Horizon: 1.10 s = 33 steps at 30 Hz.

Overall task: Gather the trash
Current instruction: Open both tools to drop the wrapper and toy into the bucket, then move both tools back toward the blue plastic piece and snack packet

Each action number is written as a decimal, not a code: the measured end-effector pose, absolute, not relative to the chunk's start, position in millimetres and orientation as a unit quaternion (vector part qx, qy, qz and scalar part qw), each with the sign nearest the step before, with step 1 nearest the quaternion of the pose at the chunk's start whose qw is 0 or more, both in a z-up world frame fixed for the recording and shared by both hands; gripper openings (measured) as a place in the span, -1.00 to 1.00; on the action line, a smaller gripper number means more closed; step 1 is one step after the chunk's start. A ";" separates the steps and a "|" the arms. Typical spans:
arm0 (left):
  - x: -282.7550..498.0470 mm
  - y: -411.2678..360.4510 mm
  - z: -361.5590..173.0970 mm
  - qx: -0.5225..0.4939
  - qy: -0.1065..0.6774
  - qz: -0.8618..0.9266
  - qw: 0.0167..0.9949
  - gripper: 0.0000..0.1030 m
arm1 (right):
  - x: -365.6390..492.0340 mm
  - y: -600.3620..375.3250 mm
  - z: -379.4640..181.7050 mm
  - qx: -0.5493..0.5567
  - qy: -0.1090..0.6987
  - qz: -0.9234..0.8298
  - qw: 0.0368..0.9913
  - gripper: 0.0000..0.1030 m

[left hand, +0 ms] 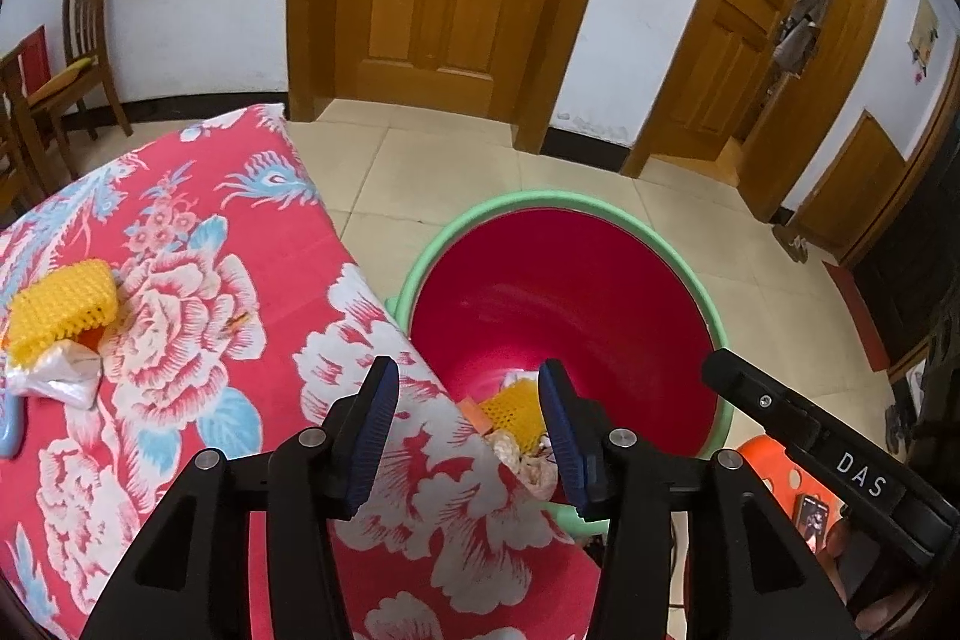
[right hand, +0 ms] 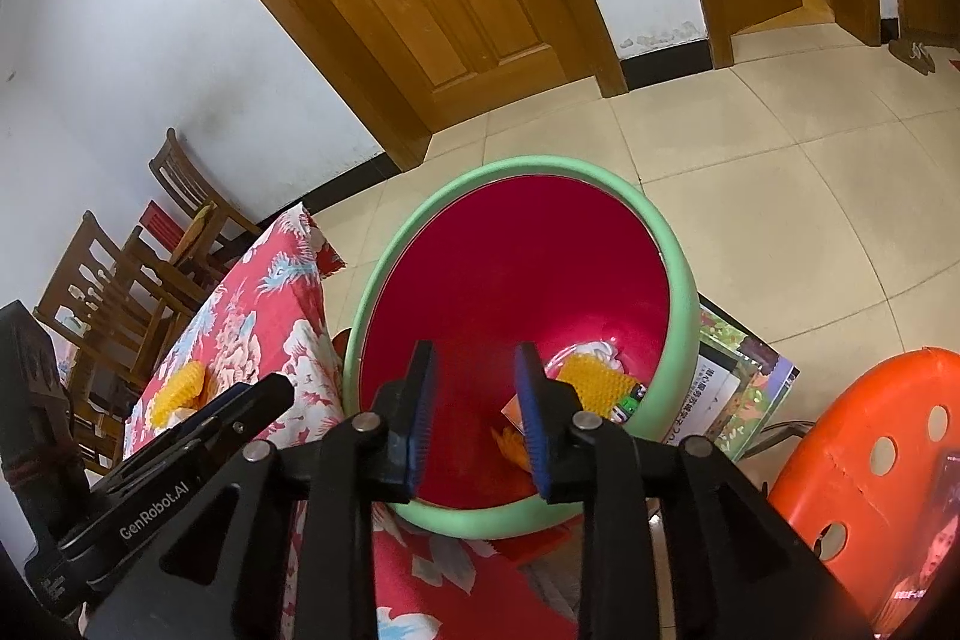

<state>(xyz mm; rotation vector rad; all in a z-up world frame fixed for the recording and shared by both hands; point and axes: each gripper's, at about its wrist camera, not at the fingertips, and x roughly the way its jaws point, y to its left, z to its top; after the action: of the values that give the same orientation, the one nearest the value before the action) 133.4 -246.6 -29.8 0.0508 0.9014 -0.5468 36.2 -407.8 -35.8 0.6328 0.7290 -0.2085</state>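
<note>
Trash already lies in the red bucket [right hand: 516, 244] with the green rim: yellow foam netting [right hand: 591, 385], white plastic and orange scraps. More yellow netting [left hand: 63, 307] and a crumpled white bag [left hand: 57, 370] sit on the flowered table [left hand: 198, 280]. Left tongs [left hand: 468, 400] and right tongs [right hand: 474, 388] both gape apart, holding nothing.

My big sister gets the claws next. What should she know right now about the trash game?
Left claw: open, holding nothing, over the table edge beside the bucket.
Right claw: open, holding nothing, above the bucket.
Done: a yellow foam net and other scraps already lie in the bucket.
Left: another yellow foam net and a crumpled clear plastic bag sit on the floral tablecloth, far left. Grab those next.
</note>
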 end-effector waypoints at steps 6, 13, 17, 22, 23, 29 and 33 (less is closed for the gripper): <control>132.5 -233.5 -22.3 0.016 0.423 -0.254 0.870 -0.03 | 35.2 -403.0 -30.5 0.302 0.349 -0.096 0.882 -0.38; 130.5 -212.9 -12.2 0.003 0.414 -0.242 0.878 -0.03 | 34.8 -392.6 -18.9 0.294 0.342 -0.089 0.888 -0.35; 129.2 -198.1 -6.4 -0.005 0.407 -0.232 0.883 -0.03 | 35.8 -383.9 -13.0 0.290 0.339 -0.082 0.891 -0.33; 128.4 -177.6 0.6 -0.016 0.398 -0.217 0.891 -0.03 | 38.8 -369.2 -4.9 0.281 0.338 -0.068 0.896 -0.32; 128.1 -171.9 2.1 -0.019 0.397 -0.212 0.893 -0.03 | 39.2 -366.6 -3.4 0.280 0.338 -0.066 0.896 -0.32; 129.0 -140.7 6.2 -0.035 0.389 -0.188 0.901 -0.03 | 45.9 -347.3 5.1 0.267 0.338 -0.047 0.901 -0.29; 131.8 -120.2 8.2 -0.044 0.385 -0.170 0.906 -0.03 | 50.9 -334.7 9.5 0.261 0.339 -0.036 0.903 -0.26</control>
<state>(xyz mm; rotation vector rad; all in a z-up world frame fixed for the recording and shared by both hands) 131.8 -120.2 8.2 -0.0910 0.7954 -0.3520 50.9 -334.7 9.5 0.5393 0.7012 -0.0735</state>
